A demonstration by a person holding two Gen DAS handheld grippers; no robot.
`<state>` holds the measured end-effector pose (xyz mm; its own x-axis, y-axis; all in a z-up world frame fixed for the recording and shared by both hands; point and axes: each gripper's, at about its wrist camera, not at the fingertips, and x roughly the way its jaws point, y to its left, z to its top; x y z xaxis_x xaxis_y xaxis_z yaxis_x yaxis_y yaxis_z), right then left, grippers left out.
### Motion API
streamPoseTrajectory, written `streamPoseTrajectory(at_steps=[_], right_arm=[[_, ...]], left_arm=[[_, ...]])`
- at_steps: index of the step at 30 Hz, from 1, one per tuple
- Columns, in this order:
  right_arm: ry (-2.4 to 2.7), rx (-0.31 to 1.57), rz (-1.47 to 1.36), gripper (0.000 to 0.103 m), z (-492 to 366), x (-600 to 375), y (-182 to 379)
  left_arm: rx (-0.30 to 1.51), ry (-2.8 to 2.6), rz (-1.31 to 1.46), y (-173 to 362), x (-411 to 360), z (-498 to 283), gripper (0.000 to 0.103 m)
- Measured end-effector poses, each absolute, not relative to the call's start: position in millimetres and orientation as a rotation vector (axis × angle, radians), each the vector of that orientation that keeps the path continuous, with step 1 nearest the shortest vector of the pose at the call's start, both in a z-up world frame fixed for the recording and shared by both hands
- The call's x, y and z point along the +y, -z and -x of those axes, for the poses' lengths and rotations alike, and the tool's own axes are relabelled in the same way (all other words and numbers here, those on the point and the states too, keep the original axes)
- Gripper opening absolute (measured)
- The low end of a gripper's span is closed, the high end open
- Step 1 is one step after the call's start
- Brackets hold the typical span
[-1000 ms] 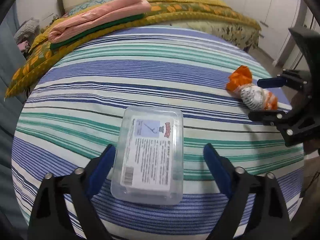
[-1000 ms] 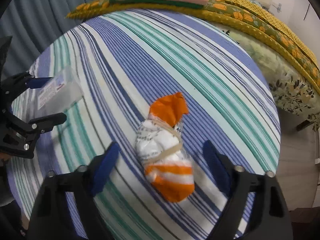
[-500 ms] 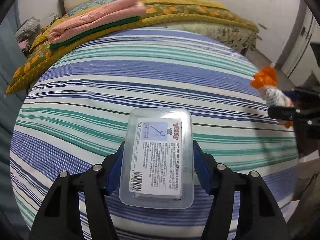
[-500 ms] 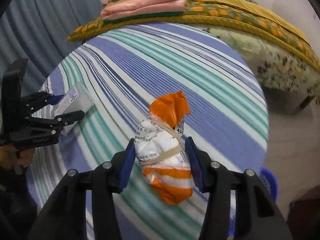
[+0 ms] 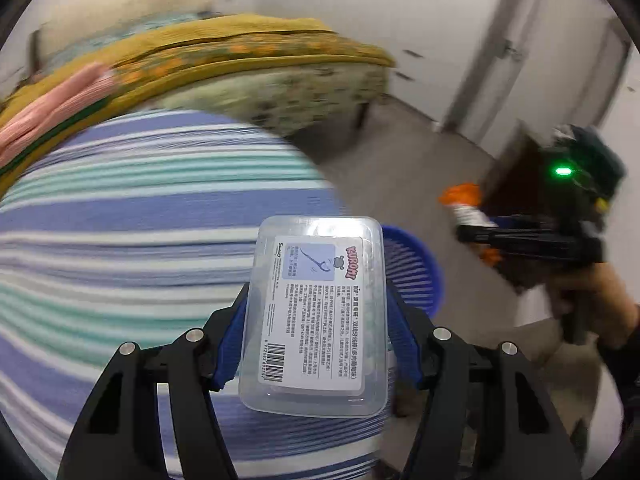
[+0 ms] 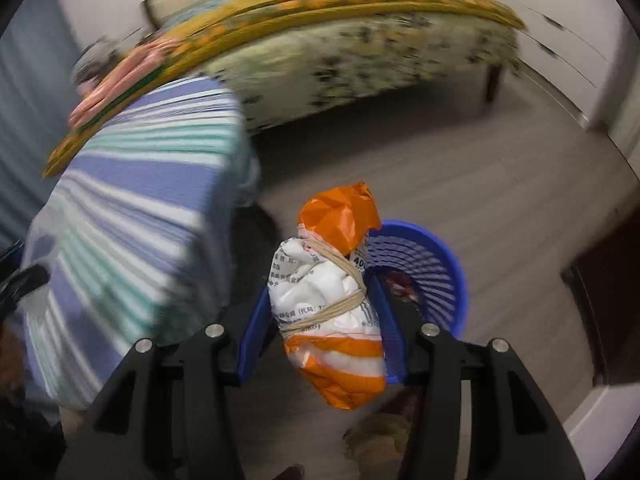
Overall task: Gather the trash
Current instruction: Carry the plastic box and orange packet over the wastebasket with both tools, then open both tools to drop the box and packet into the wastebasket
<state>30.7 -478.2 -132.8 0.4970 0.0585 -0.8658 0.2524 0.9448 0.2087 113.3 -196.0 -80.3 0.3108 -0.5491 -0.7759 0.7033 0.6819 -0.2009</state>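
Bed cover (image 5: 132,216): blue, teal and white stripes; blurred in both views.
Yellow quilt (image 5: 248,50): floral, lies along the bed's far side.
Pink folded cloth (image 5: 52,116): rests on the quilt, over a green layer.
Floor (image 6: 460,176): grey.
White cabinets (image 5: 500,40): stand along the far wall.
Curtain (image 6: 24,92): grey-blue, left of the bed.

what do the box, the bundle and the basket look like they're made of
Box: clear glossy plastic, probably rigid; you see through its walls, and it bears a paper-like label.
Bundle: crinkly orange-and-white plastic film, likely a bag, tied with tan rubber bands.
Basket: blue moulded plastic with slotted walls.
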Motion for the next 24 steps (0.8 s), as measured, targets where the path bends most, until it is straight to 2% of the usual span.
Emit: streamPoseTrajectory(at_steps=[4, 9, 19, 21, 22, 23, 24], right_arm=[[0.17, 1.048, -0.387, 0.049, -23.0, -512.5, 155.5], [0.22, 1.069, -0.513, 0.049, -24.6, -548.2, 192.4], [0.231, 1.079, -0.732, 0.051, -33.4, -593.6, 270.5], [0.233, 1.099, -0.799, 0.065, -37.0, -599.4, 287.9], [0.241, 1.104, -0.829, 0.074, -37.0, -602.3, 295.0], [0.252, 1.109, -0.844, 0.074, -35.3, -603.6, 299.2], [0.26, 1.117, -0.855, 0.074, -33.7, -603.8, 301.8]], left_arm=[[0.952, 0.907, -0.234, 88.2, -269.4, -92.0, 0.062], [0.999, 0.924, -0.291, 129.3, -351.9, -87.3, 0.062], [1.073, 0.869, -0.371, 226.7, -425.8, -113.0, 0.063], [1.097, 0.863, -0.362, 244.1, -433.9, -123.1, 0.065], [1.111, 0.854, -0.362, 251.5, -438.1, -129.6, 0.072], [1.119, 0.843, -0.359, 256.3, -440.3, -133.2, 0.078], [1.124, 0.827, -0.349, 259.8, -440.3, -137.8, 0.08]])
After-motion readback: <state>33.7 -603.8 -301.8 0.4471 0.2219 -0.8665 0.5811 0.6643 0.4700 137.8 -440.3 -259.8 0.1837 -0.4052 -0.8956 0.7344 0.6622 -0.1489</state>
